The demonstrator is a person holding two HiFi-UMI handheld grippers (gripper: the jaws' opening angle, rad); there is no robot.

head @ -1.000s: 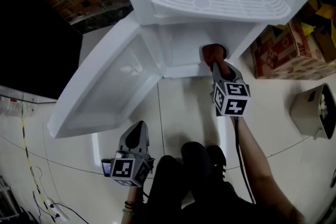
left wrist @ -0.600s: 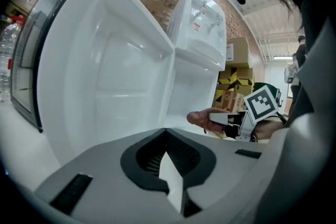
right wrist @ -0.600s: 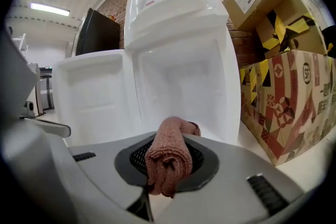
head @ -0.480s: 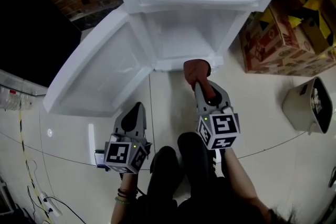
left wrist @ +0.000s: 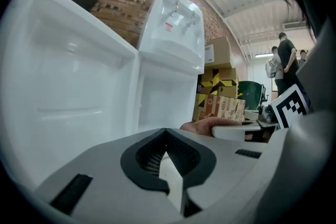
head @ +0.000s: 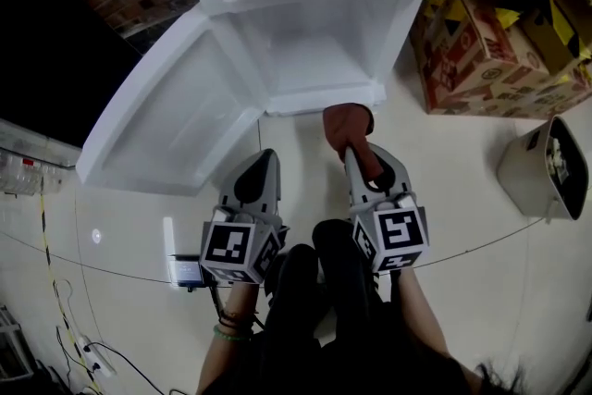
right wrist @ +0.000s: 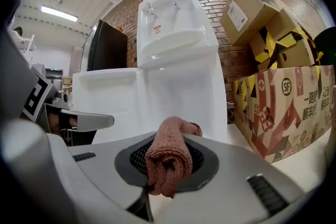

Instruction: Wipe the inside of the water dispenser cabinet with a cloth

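The right gripper (head: 361, 160) is held low in front of the dispenser (head: 324, 14), its forearm reaching forward from the bottom of the head view and its marker cube turned up toward the camera. Its fingers are pinched on a reddish-brown cloth (head: 345, 123), which is bunched into a roll and sticks out past the tips. In the right gripper view the cloth is seen filling the dark pads and drooping a little over the near edge. The cloth is outside the cabinet (head: 314, 60), just in front of its lower sill and above the floor (head: 444, 199); whether it touches the sill cannot be told. The left gripper (head: 261, 169) is carried just beside the right one, a little nearer the body, and is pointed the same way, toward the place where the open door (head: 176, 120) meets the cabinet. Its fingers are pressed together at the tips with nothing between them, as the left gripper view shows. The door is swung wide to the left, and the white inside of the cabinet is laid open. Printed boxes (head: 490, 42) are stacked on the floor to the right of the dispenser.
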